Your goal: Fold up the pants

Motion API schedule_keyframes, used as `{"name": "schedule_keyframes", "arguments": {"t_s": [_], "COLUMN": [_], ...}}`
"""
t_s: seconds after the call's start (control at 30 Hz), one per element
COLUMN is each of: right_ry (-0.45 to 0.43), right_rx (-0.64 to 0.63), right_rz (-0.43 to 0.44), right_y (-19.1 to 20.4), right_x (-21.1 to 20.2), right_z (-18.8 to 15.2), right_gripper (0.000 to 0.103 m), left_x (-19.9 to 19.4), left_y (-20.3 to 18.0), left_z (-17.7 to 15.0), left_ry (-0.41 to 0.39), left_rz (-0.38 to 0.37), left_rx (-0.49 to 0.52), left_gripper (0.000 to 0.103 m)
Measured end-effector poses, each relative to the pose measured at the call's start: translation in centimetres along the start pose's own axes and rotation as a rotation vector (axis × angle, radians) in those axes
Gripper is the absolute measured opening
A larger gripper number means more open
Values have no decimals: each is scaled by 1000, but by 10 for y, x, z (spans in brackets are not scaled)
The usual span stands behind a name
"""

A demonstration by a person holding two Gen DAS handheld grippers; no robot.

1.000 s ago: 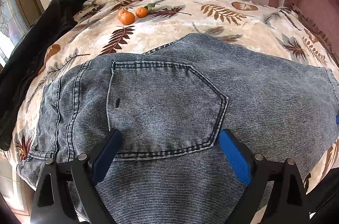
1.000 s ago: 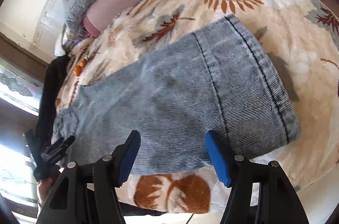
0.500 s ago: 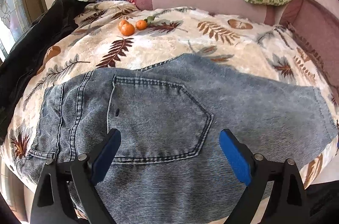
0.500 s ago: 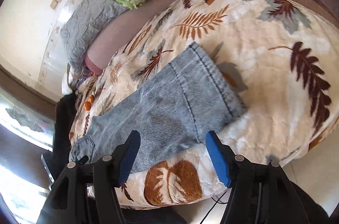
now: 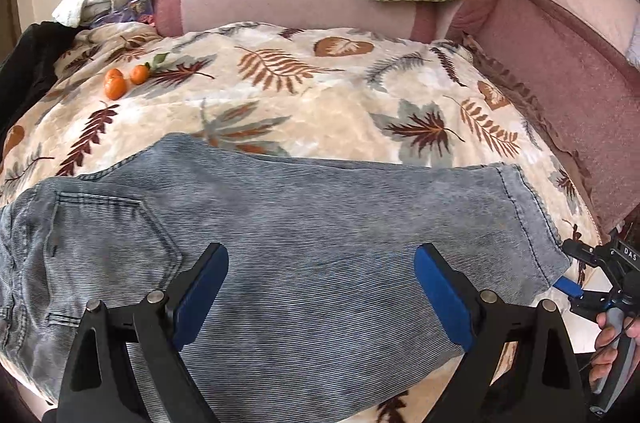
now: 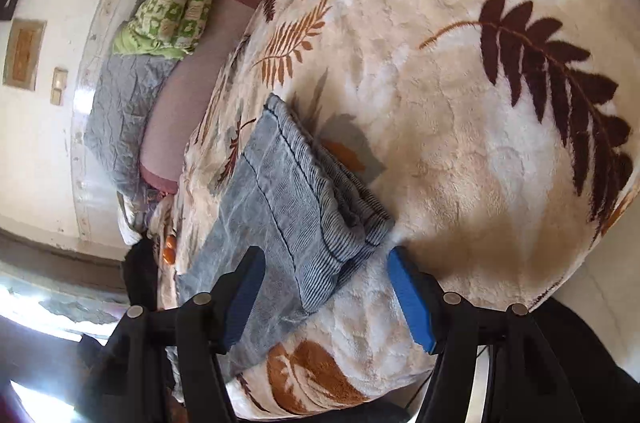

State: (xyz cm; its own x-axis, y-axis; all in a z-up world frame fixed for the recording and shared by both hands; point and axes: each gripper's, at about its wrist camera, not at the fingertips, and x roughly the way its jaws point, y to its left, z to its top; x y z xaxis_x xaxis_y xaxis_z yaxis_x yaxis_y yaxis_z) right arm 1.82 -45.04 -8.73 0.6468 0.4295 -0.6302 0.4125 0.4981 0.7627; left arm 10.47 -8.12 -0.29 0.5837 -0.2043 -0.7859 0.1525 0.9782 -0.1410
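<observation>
Denim pants [image 5: 304, 223] lie flat, legs stacked, on leaf-print blanket [image 5: 340, 111] over the bed. Left gripper [image 5: 320, 299] hovers above the thigh, released. Right gripper [image 6: 324, 299] released at hem corner [image 6: 340, 223]. Tangerines [image 5: 120, 81] far left on blanket.

Jeans [image 5: 304, 247]: light blue-grey washed denim w/ fine ribbed stripe texture, laid flat lengthwise, legs stacked one on the other. Back pocket [image 5: 108, 247] faces up at waist end, left side of left wrist view. Leg hems [image 6: 320, 191] at opposite end, dark stitch lines, edges roughly aligned, near front edge.
</observation>
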Motion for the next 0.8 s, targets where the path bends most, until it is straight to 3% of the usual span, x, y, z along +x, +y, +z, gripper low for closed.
{"name": "schedule_keyframes", "arguments": {"t_s": [0.3, 0.47, 0.6, 0.67, 0.8], "right_ry": [21, 20, 13, 12, 17], "right_rx": [28, 18, 6, -3, -4], "right_rz": [-10, 1, -10, -23, -43], "right_y": [0, -2, -1, 2, 5], "right_x": [8, 7, 7, 8, 9], "right_z": [12, 11, 10, 8, 9], "right_gripper": [68, 68, 68, 68, 68], "left_x": [42, 46, 79, 77, 77], "left_y": [-41, -44, -51, -56, -51], "left_z": [6, 8, -1, -5, -4], "left_ry": [52, 29, 143, 91, 100], "left_rz": [7, 31, 124, 149, 129], "left_rx": [43, 38, 112, 157, 127], "left_gripper": [95, 95, 96, 97, 97]}}
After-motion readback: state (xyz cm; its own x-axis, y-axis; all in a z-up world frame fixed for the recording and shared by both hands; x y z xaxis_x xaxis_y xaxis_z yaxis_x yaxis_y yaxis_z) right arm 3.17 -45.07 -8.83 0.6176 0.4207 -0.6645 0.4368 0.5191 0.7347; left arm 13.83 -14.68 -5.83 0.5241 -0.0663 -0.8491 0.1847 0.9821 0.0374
